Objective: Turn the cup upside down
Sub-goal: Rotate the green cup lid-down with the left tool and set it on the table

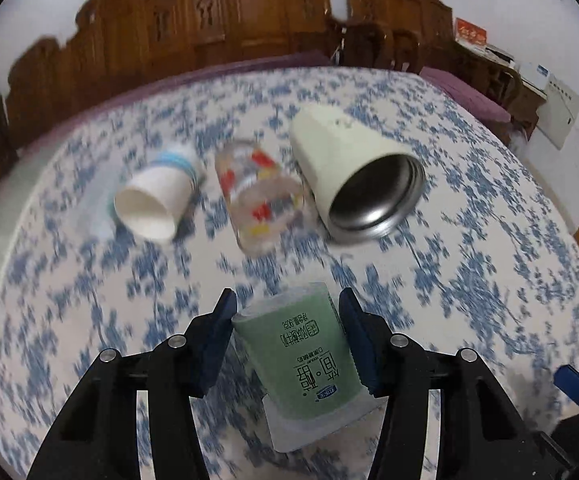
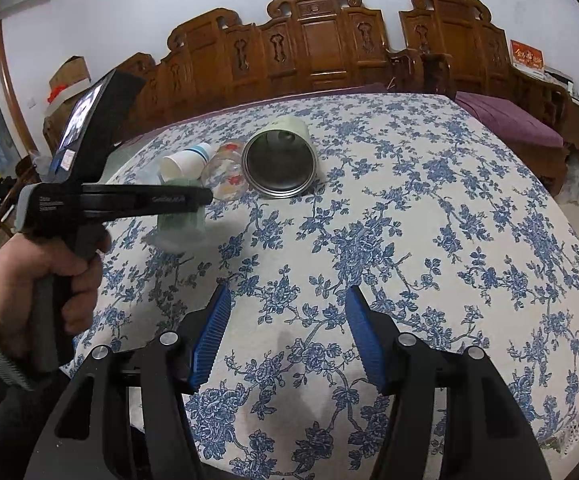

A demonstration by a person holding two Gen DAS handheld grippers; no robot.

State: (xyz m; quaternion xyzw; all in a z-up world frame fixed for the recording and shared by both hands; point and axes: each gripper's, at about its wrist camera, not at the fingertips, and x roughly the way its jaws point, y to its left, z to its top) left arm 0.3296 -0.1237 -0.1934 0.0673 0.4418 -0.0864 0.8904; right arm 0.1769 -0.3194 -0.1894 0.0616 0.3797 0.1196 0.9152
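My left gripper (image 1: 287, 304) is shut on a green-labelled plastic cup (image 1: 305, 356), held upside down just above the tablecloth, label text inverted, rim toward the camera. In the right wrist view the same cup (image 2: 181, 224) shows blurred under the left gripper (image 2: 205, 196). My right gripper (image 2: 287, 300) is open and empty above the near part of the table. Three cups lie on their sides farther back: a white paper cup (image 1: 157, 204), a clear glass with red and yellow print (image 1: 261, 200), and a cream steel-lined mug (image 1: 353, 176).
The table carries a blue floral cloth (image 2: 409, 240). Carved wooden chairs (image 2: 321, 44) stand behind it, with a purple cushioned seat (image 2: 505, 120) at the right. The person's left hand (image 2: 37, 280) and a mounted phone (image 2: 85, 120) are at the left.
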